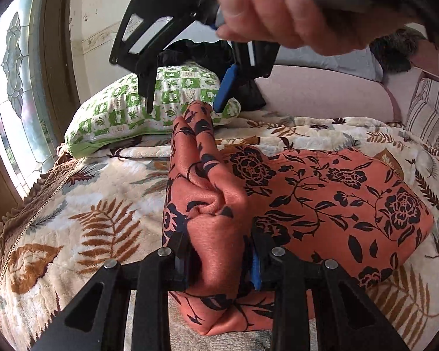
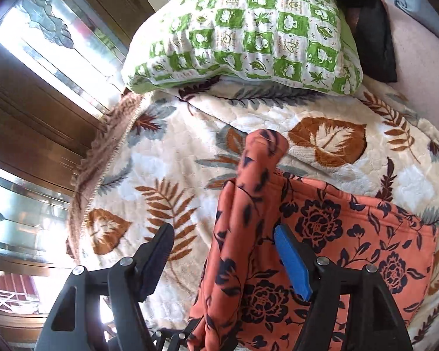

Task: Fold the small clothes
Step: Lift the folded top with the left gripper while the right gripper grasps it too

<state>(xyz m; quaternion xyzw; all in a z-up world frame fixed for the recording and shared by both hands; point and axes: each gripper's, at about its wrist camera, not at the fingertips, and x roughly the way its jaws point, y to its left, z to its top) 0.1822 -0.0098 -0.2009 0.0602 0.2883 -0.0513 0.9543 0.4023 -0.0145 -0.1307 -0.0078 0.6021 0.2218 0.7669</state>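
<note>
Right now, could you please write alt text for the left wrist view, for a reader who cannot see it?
The left gripper is clamped on a bunched fold of an orange garment with black flowers, lifting it off a leaf-patterned blanket. Above, a hand holds the right gripper open over a green checked pillow.

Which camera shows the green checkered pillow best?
The right wrist view: the green checkered pillow fills the top there, nearly whole and unobstructed. In the left wrist view the pillow looks smaller, with the right gripper hanging in front of part of it.
</note>
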